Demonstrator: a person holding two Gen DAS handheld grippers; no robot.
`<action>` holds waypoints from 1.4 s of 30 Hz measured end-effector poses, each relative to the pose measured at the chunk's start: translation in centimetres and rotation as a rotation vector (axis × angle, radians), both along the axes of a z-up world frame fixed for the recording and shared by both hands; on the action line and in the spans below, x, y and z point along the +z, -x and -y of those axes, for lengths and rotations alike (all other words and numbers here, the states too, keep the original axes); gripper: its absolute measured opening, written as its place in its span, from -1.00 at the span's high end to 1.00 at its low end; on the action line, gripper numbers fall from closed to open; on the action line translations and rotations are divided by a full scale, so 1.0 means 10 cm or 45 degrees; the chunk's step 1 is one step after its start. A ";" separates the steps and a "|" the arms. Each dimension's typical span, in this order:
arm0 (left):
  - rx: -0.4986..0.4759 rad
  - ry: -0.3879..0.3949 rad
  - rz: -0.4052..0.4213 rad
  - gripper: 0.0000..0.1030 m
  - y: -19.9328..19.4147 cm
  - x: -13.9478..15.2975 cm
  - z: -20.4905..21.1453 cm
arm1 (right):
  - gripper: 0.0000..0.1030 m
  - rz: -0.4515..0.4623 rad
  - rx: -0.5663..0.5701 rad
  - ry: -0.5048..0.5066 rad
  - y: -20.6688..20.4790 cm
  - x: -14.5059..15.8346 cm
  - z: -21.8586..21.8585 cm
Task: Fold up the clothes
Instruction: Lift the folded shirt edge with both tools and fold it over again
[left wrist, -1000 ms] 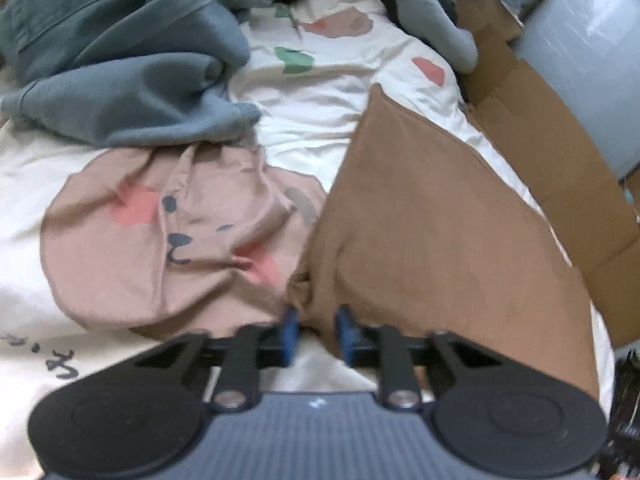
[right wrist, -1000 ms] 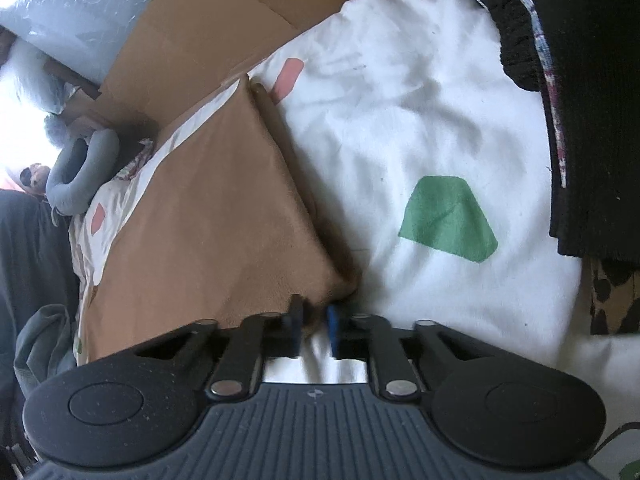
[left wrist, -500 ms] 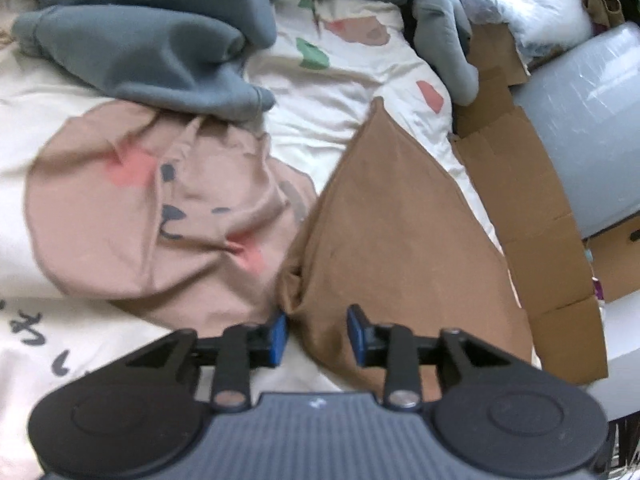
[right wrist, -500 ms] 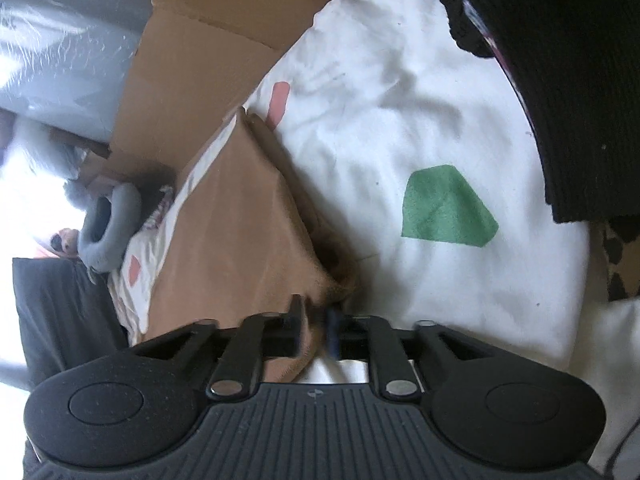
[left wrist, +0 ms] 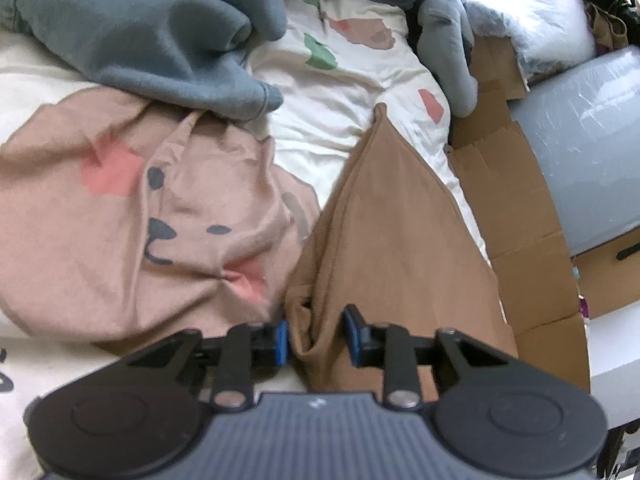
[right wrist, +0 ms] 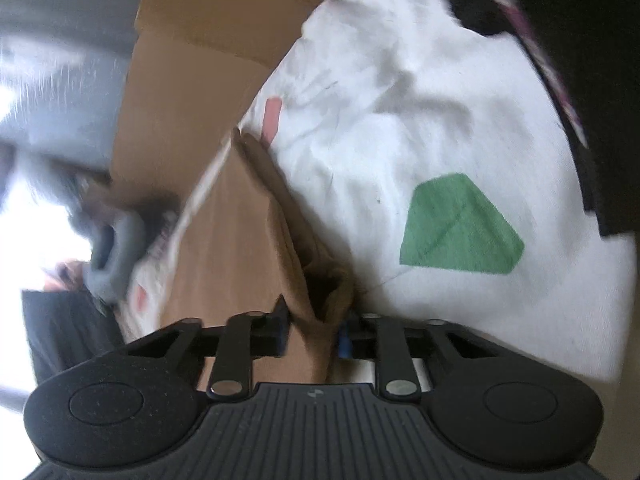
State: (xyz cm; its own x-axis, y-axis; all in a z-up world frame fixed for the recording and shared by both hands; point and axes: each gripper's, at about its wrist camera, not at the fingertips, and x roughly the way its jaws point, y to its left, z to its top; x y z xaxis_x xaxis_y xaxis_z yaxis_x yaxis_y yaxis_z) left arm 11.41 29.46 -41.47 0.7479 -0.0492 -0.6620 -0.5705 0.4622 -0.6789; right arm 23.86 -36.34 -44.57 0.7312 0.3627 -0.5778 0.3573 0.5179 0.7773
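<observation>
Brown fabric, a folded garment [left wrist: 400, 240], lies on the cream printed bed cover [left wrist: 340, 120] in the left wrist view, tapering to a point toward the far end of the bed. The left gripper [left wrist: 316, 338] sits at the near corner of this garment; a bunched fold of the cloth stands between its blue pads [left wrist: 281, 340], and the jaws are closing on it, with the left pad touching the cloth and a narrow gap visible at the right pad. Just left of the garment is the large pink bear-face print [left wrist: 140, 220] of the cover. Beyond the garment lies a crumpled grey-blue sweatshirt [left wrist: 160, 40], and beyond its point a grey neck pillow [left wrist: 448, 52]. Flattened cardboard [left wrist: 520, 220] runs along the garment's right edge. In the right wrist view, which is motion-blurred, the same brown garment [right wrist: 240, 240] extends away from the right gripper [right wrist: 312, 338]. A gathered corner of the cloth fills the space between the jaws, which are closing on it; the cloth presses against both pads. Right of the garment, the bed cover [right wrist: 400, 100] shows a green patch [right wrist: 460, 228]. Farther right of the garment lies a black knitted garment [right wrist: 580, 60]. Cardboard [right wrist: 192, 60] lies left of and beyond the garment.
</observation>
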 end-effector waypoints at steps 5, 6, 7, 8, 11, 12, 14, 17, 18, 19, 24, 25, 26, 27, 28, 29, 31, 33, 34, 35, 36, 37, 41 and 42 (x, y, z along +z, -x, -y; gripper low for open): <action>-0.015 -0.004 -0.023 0.85 0.00 0.09 -0.02 | 0.90 0.005 0.025 0.034 -0.01 0.10 0.03; -0.013 -0.003 -0.021 0.85 0.00 0.12 -0.02 | 0.91 0.007 0.032 0.044 0.00 0.14 0.03; -0.006 0.004 -0.013 0.86 0.01 0.16 -0.02 | 0.91 0.010 0.036 0.051 0.00 0.18 0.05; 0.002 0.013 -0.004 0.86 0.03 0.19 -0.02 | 0.91 0.009 0.037 0.054 0.02 0.22 0.06; 0.011 0.035 -0.013 0.87 0.05 0.29 -0.02 | 0.92 -0.005 0.027 0.059 0.06 0.35 0.10; 0.011 0.042 -0.018 0.87 0.06 0.31 -0.02 | 0.92 -0.008 0.032 0.080 0.07 0.39 0.09; 0.012 0.061 -0.040 0.87 0.06 0.38 -0.02 | 0.92 -0.017 0.025 0.089 0.10 0.47 0.10; 0.011 0.074 -0.060 0.87 0.05 0.50 -0.01 | 0.92 -0.024 0.030 0.097 0.14 0.56 0.11; 0.008 0.074 -0.067 0.87 0.05 0.54 0.00 | 0.92 -0.026 0.034 0.103 0.15 0.59 0.12; 0.006 0.075 -0.073 0.87 0.05 0.57 0.00 | 0.92 -0.028 0.035 0.106 0.16 0.63 0.13; -0.016 0.099 -0.117 0.87 0.13 0.69 0.04 | 0.92 -0.042 0.035 0.121 0.28 0.80 0.18; -0.021 0.104 -0.127 0.87 0.15 0.70 0.05 | 0.92 -0.047 0.036 0.122 0.31 0.82 0.19; -0.025 0.110 -0.137 0.87 0.17 0.72 0.06 | 0.92 -0.053 0.037 0.121 0.35 0.84 0.19; -0.028 0.113 -0.146 0.87 0.19 0.74 0.07 | 0.92 -0.060 0.038 0.121 0.39 0.87 0.20; -0.031 0.118 -0.155 0.87 0.22 0.76 0.08 | 0.92 -0.067 0.039 0.121 0.43 0.89 0.20; -0.034 0.123 -0.162 0.87 0.25 0.77 0.09 | 0.92 -0.073 0.041 0.121 0.47 0.91 0.20; -0.041 0.133 -0.177 0.87 0.31 0.81 0.10 | 0.92 -0.090 0.042 0.118 0.56 0.93 0.21; -0.049 0.142 -0.190 0.87 0.36 0.83 0.12 | 0.92 -0.108 0.042 0.115 0.64 0.95 0.22; -0.056 0.144 -0.196 0.87 0.38 0.84 0.13 | 0.92 -0.117 0.044 0.116 0.68 0.97 0.23; -0.057 0.150 -0.201 0.87 0.41 0.85 0.14 | 0.92 -0.125 0.054 0.121 0.72 0.98 0.23; -0.059 0.156 -0.205 0.87 0.44 0.85 0.15 | 0.92 -0.133 0.066 0.127 0.75 0.99 0.24; -0.062 0.163 -0.208 0.87 0.46 0.85 0.16 | 0.92 -0.140 0.072 0.129 0.79 0.99 0.25; -0.081 0.171 -0.231 0.87 0.53 0.82 0.16 | 0.92 -0.169 0.084 0.132 0.91 0.97 0.29; -0.077 0.173 -0.237 0.87 0.54 0.78 0.16 | 0.92 -0.179 0.081 0.127 0.92 0.94 0.29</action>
State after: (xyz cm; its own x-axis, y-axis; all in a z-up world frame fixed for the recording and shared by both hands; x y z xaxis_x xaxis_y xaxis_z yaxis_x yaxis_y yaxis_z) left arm 5.97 27.90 -33.63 0.6069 -0.1880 -0.7723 -0.6655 0.4110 -0.6230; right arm 14.62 -39.26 -35.19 0.6184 0.3411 -0.7080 0.4228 0.6150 0.6656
